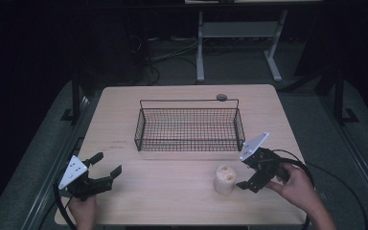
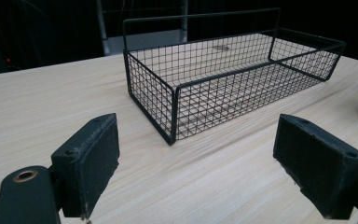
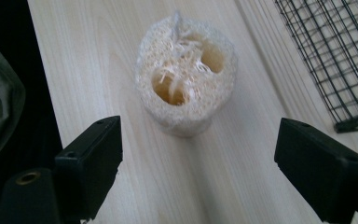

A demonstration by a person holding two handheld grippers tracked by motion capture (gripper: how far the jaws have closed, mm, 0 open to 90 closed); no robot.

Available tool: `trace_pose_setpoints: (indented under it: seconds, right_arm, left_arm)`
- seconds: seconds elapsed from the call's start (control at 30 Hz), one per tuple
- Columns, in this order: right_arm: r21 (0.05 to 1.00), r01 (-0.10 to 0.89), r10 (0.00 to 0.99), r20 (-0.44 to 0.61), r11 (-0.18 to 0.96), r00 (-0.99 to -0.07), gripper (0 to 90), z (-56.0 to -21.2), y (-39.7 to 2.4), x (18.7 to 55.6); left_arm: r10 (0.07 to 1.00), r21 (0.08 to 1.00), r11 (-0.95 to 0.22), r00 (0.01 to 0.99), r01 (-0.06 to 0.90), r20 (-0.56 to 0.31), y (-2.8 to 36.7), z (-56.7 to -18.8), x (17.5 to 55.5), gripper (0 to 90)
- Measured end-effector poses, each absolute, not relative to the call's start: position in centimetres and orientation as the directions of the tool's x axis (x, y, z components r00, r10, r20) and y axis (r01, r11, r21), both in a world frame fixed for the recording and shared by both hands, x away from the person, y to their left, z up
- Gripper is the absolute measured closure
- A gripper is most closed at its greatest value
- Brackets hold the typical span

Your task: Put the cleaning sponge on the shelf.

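The loofah piece (image 1: pixel 224 179) stands upright on the table (image 1: pixel 182 201), near the front edge and right of the middle, its cut face with two hollow channels turned up. Its long axis is vertical. The right gripper (image 1: pixel 250 176) sits just beside it on the right, much nearer than the other; in the right gripper view the loofah piece (image 3: pixel 186 74) lies straight ahead of the jaws, centred between them but beyond their tips, so I judge the coming move to be a short advance before closing. Those jaws stand wide, holding nothing. The wire basket (image 1: pixel 189 125) rests behind the loofah piece, toward the far edge, apart from it. The left gripper (image 1: pixel 106 169) hovers near the front left corner, jaws wide too, facing the wire basket (image 2: pixel 223 84). No brand, label or writing is readable anywhere.
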State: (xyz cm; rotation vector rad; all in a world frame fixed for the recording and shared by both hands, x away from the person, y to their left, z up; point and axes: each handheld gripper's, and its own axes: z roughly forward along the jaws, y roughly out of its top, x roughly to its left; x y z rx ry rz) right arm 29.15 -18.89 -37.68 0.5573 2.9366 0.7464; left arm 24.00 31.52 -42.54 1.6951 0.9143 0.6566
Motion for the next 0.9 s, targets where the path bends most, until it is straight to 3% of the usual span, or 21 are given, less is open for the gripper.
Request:
trace_pose_setpoints:
  seconds: [0.9]
  right_arm:
    - [0.442,0.309,0.305,0.082,0.842,-0.949,14.5,-38.7,-15.6,30.6]
  left_arm:
    - [0.828,0.956,-0.154,0.56,0.25,-0.013,31.5,-42.5,24.0,13.8]
